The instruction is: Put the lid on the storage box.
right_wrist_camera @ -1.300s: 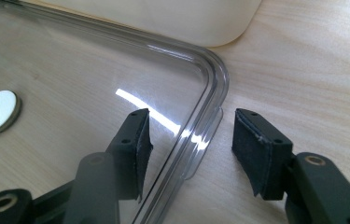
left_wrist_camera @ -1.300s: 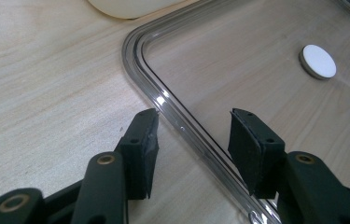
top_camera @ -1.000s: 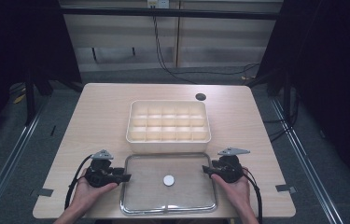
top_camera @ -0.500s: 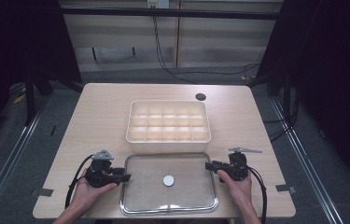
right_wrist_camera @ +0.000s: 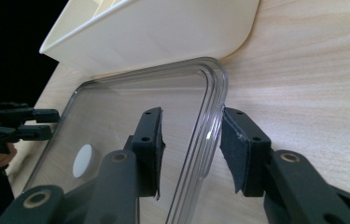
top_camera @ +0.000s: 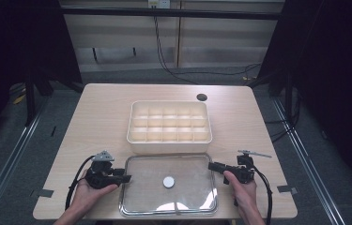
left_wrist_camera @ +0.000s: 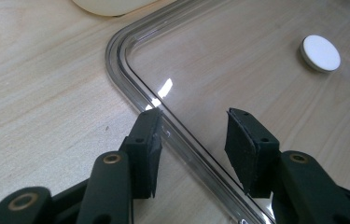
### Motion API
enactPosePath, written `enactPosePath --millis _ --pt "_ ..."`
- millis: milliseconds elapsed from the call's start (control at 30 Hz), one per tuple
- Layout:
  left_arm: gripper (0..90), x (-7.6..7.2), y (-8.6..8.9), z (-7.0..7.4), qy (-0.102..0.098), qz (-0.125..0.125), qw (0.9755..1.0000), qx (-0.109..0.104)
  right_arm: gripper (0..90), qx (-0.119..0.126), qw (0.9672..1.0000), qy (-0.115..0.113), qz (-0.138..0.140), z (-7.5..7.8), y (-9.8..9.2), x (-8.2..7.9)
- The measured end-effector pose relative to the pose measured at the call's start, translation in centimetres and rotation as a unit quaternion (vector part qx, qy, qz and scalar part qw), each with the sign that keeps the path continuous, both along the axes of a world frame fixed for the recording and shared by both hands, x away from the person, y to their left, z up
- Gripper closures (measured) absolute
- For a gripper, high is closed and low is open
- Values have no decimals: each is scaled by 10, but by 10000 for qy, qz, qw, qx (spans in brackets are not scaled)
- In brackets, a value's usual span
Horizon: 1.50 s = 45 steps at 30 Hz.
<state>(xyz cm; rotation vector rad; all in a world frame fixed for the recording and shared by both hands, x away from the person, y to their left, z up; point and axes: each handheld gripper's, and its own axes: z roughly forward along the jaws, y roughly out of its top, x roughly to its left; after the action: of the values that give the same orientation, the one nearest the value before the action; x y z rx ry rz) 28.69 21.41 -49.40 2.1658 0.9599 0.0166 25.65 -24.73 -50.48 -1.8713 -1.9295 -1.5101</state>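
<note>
A clear plastic lid (top_camera: 169, 185) lies flat on the tabletop (top_camera: 98, 122) at the 6 o'clock edge, just in front of a cream compartment box (top_camera: 169, 123), which sits at 12 o'clock from it. A small white round knob (top_camera: 168, 182) is seen at the lid's middle.

The left hand-held gripper (top_camera: 126, 178) is released, with its jaws straddling the lid's raised rim at 9 o'clock. The right hand-held gripper (top_camera: 212, 165) is likewise released, and its jaws stand either side of the rim near 3 o'clock.

The lid is judged light, stiff but thin, and slippery on its glossy surface; it may flex or crack if pinched hard. Hold is best taken on the ribbed rim, at opposite sides, so that it lifts level.

From the high view, the overall layout is given. In the left gripper view, the rim's double ridge between the pads (left_wrist_camera: 150, 144) is shown closely. In the right gripper view, the box wall is seen just beside the lid's corner.
</note>
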Motion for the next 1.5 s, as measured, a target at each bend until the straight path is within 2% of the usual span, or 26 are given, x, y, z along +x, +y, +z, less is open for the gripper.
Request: enactPosePath --millis 33,200,233,267,300,333,367,400,433,533,633,733,800,867,967,1067,1200,1300,1500 --pt "554 0 0 0 -4 2 10000 3 599 65 10000 35 -25 0 0 0" --pt "554 0 0 0 -5 -4 10000 0 618 77 9999 104 4 -1 0 -1" --pt "555 0 0 0 -1 -10 10000 -11 656 113 9998 145 25 -2 0 -1" --pt "558 0 0 0 -5 -15 10000 -7 674 268 9993 178 172 -3 4 -1" --pt "558 0 0 0 -6 -35 10000 4 674 268 9993 178 172 -3 4 -1" --pt "571 0 0 0 11 -49 10000 -1 680 171 9997 115 92 0 6 -2" --pt "582 0 -1 0 38 -50 10000 -47 681 36 10000 -45 55 6 7 -2" --pt "577 0 -1 -1 16 -48 10000 -43 679 17 9999 -104 77 8 6 -2" --pt "574 0 -2 -1 1 -55 10000 -43 682 151 9997 -137 124 10 5 0" --pt "574 1 -1 -1 19 -40 10000 -68 672 0 9998 -42 196 7 4 0" --pt "574 1 -1 -1 -1 -43 9999 -95 646 79 9992 53 393 4 3 2" --pt "574 2 0 -1 -10 -43 10000 -71 650 158 9989 16 437 4 3 3" --pt "573 3 1 -2 0 -38 9999 -93 665 317 9978 -42 581 4 3 4" --pt "573 4 1 -2 -34 44 10000 -66 674 334 9975 -59 621 5 4 4" --pt "566 4 1 -2 -8 38 9999 -93 699 336 9974 -112 631 6 4 4" --pt "551 4 2 -2 4 30 9999 -113 715 372 9974 -185 589 9 3 3" --pt "461 6 4 -1 51 135 9998 -143 729 148 9981 -243 539 11 3 2" --pt "417 8 7 -2 237 135 9990 -356 747 215 9976 -357 561 13 2 0" --pt "370 8 6 -3 275 92 9987 -415 760 249 9968 -506 566 16 3 -1"
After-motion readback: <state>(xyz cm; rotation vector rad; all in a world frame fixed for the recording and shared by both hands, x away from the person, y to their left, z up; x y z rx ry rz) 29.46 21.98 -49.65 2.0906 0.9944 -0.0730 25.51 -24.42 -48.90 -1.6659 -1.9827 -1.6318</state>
